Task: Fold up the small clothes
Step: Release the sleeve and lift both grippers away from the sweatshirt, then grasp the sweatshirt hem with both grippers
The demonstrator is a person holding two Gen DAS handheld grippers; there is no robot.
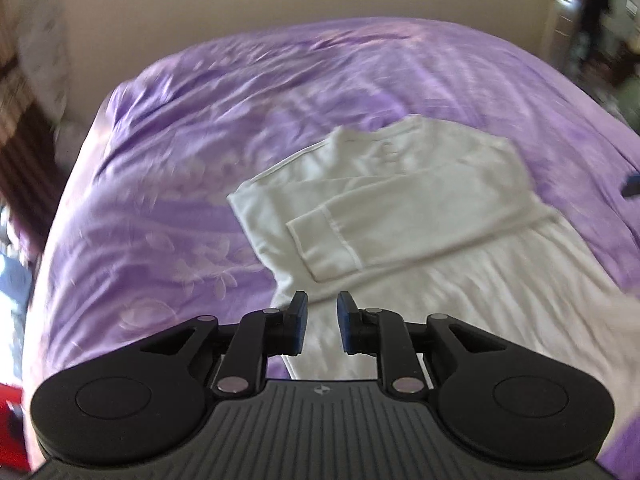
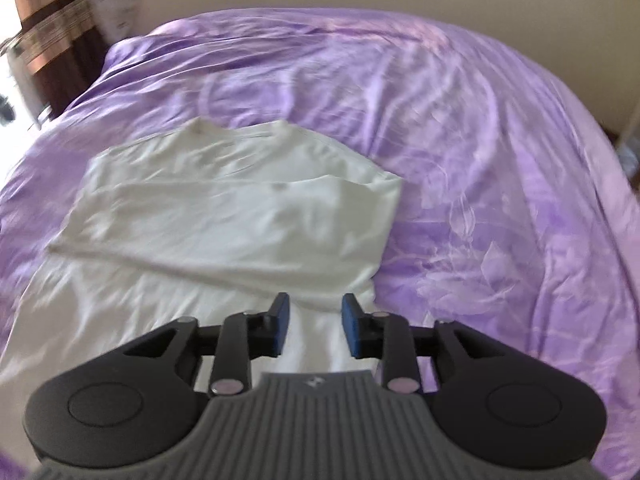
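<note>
A white long-sleeved garment [image 1: 400, 200] lies flat on a purple bedspread [image 1: 180, 140], its sleeves folded across the chest. It also shows in the right wrist view [image 2: 224, 216]. My left gripper [image 1: 322, 312] is open and empty, hovering over the garment's lower left part. My right gripper [image 2: 314, 314] is open and empty, hovering over the garment's lower right part near its side edge. The cuff of a folded sleeve [image 1: 320, 236] lies just ahead of the left gripper. Both views are blurred.
The purple bedspread [image 2: 500, 160] covers the whole bed around the garment. A beige wall stands behind the bed. Brown curtains [image 2: 52, 36] hang at the far left. A doorway [image 1: 580, 8] shows at the far right.
</note>
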